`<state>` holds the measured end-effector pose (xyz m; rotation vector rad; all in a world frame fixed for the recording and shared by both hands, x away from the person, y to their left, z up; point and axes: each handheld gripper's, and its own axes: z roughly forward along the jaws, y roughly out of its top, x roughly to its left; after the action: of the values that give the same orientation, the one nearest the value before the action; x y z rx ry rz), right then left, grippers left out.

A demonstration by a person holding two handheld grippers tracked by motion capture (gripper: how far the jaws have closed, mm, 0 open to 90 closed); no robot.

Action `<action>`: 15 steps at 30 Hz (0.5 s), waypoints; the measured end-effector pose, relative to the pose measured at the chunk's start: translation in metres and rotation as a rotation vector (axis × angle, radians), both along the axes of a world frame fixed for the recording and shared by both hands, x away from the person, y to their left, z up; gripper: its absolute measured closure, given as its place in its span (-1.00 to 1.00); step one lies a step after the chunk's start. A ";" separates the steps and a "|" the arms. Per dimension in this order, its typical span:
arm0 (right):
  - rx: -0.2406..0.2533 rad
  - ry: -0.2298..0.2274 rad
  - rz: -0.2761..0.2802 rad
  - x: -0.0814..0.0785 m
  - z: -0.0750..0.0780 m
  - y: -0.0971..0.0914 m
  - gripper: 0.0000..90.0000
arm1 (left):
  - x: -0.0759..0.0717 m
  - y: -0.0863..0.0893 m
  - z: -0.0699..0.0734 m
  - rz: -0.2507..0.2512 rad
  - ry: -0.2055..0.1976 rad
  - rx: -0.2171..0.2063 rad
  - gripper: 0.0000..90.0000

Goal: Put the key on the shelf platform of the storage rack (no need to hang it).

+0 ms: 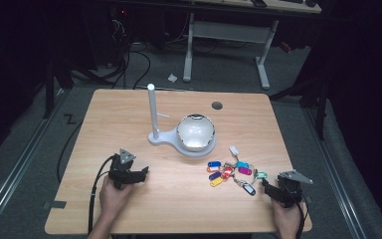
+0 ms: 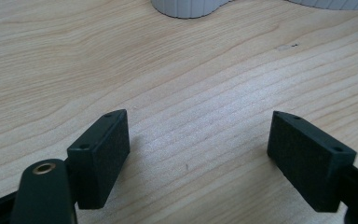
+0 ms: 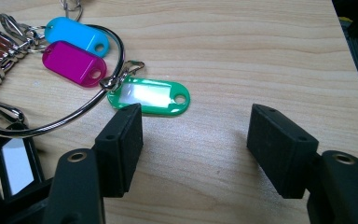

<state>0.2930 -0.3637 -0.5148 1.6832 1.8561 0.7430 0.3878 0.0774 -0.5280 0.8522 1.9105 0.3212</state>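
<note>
The right claw (image 3: 196, 149) gapes wide just short of the green tag (image 3: 149, 97), part of the key-tag bunch (image 1: 231, 173). Probably an approach step: next, ease forward and close. Left claw (image 2: 198, 154) wide, idle.

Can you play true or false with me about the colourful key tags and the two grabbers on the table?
1. The right gripper has open fingers with nothing between them. True.
2. The green plastic key tag is pinched in the right gripper. False: it lies on the wooden table, just ahead of the fingers.
3. The left gripper is open over bare wood. True.
4. The shiny silver bowl lies on the floor. False: it sits on the white stand.
</note>
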 end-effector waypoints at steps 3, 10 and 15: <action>-0.001 0.004 -0.005 0.000 0.000 0.001 -0.19 | 0.000 0.000 0.000 0.001 0.000 0.000 -0.53; -0.002 0.003 -0.002 0.000 0.000 0.000 -0.20 | 0.000 0.000 0.000 0.002 0.001 -0.002 -0.53; 0.000 0.006 -0.006 0.001 0.000 0.001 -0.19 | 0.000 0.000 0.000 0.002 0.001 -0.001 -0.53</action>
<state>0.2935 -0.3632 -0.5145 1.6926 1.8543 0.7365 0.3879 0.0773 -0.5279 0.8504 1.9121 0.3208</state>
